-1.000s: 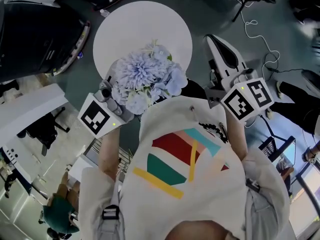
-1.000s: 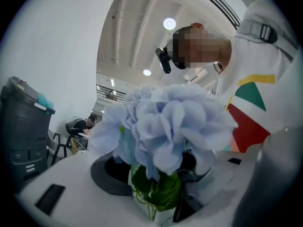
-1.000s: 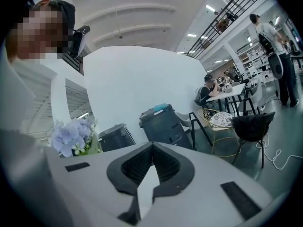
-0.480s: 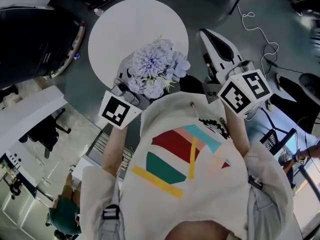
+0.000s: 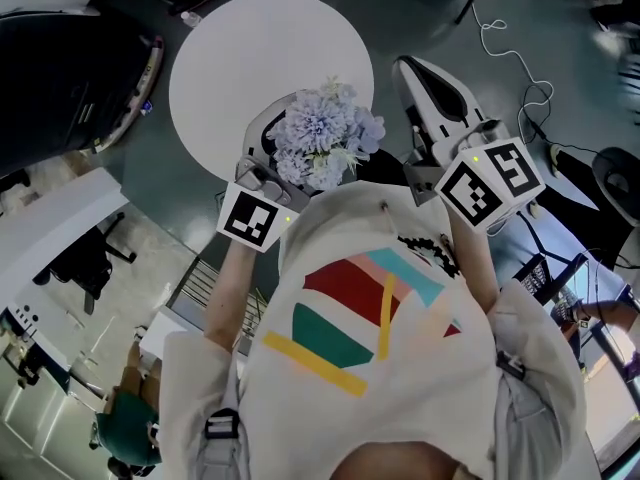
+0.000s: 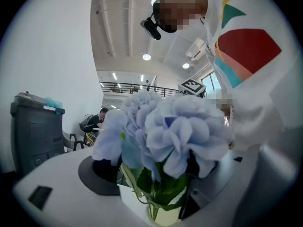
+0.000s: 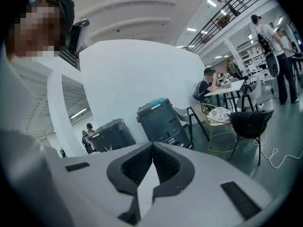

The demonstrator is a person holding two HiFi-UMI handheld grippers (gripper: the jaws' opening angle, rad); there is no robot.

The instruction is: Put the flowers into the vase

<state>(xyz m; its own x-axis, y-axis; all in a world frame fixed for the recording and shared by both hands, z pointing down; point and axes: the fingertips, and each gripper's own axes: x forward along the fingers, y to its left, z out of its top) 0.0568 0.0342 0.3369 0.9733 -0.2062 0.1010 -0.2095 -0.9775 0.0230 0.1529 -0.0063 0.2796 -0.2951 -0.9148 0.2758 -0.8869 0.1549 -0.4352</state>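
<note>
Left gripper (image 6: 150, 178): jaws apart, just opening, flanking pale blue flowers (image 6: 161, 131) whose stems stood in the vase (image 6: 163, 216) at the white round table's (image 5: 230, 58) near edge, likely a release. Right gripper (image 7: 151, 150): jaws together, empty, held aside, apparently unneeded.

L gripper (image 5: 290, 153) jaws just opening, flowers (image 5: 330, 133) btwn, at table (image 5: 235, 58) edge.

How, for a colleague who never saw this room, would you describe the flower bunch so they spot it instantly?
Find the round white table; at its near edge is the left gripper, whose jaws have just been opening. Between them sits the flower bunch: pale blue ruffled blooms over green leaves, unlike the hard grey gripper and white table.
</note>
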